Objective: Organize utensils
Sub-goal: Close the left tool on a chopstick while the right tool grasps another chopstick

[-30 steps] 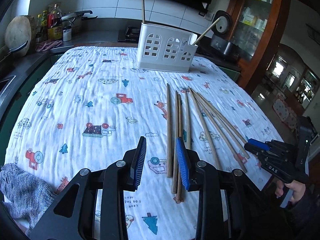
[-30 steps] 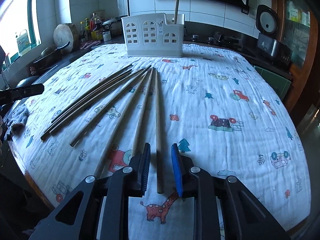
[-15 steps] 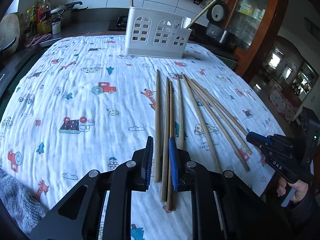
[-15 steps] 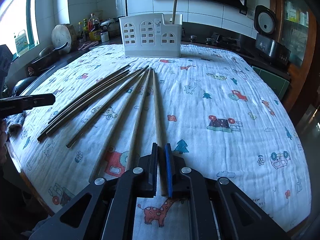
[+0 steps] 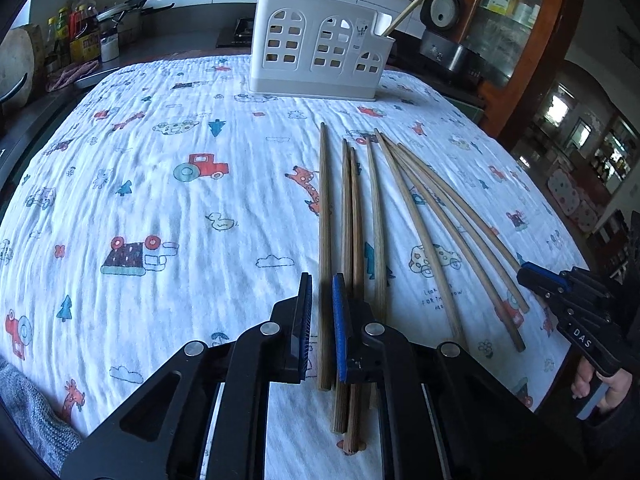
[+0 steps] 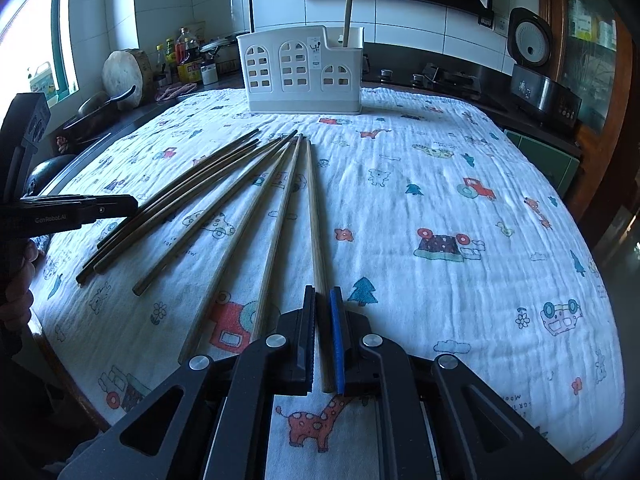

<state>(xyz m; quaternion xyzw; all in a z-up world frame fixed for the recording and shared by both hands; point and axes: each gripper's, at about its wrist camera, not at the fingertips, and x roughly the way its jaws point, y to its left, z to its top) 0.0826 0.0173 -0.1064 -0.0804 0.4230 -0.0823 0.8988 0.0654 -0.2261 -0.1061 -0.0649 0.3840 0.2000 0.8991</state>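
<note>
Several long wooden chopsticks (image 5: 416,216) lie fanned on the printed cloth. My left gripper (image 5: 321,280) is shut on the leftmost chopstick (image 5: 324,208) near its thick end. My right gripper (image 6: 322,294) is shut on the rightmost chopstick (image 6: 314,208) near its thick end; the other chopsticks (image 6: 224,204) lie to its left. A white utensil holder (image 5: 320,52) stands at the far side, with a chopstick (image 5: 412,4) leaning out of its right slot; it also shows in the right wrist view (image 6: 300,72). Each gripper shows in the other's view, right gripper (image 5: 532,276), left gripper (image 6: 132,206).
The table is covered by a white cloth with cartoon prints (image 5: 160,200). Bottles and a pan (image 5: 80,36) stand on the counter at back left. A rice cooker (image 6: 532,60) sits at back right. A grey knitted cloth (image 5: 24,412) lies at the near left edge.
Both grippers moved forward and down over the chopsticks and closed, the left on the leftmost stick, the right on the rightmost stick.
</note>
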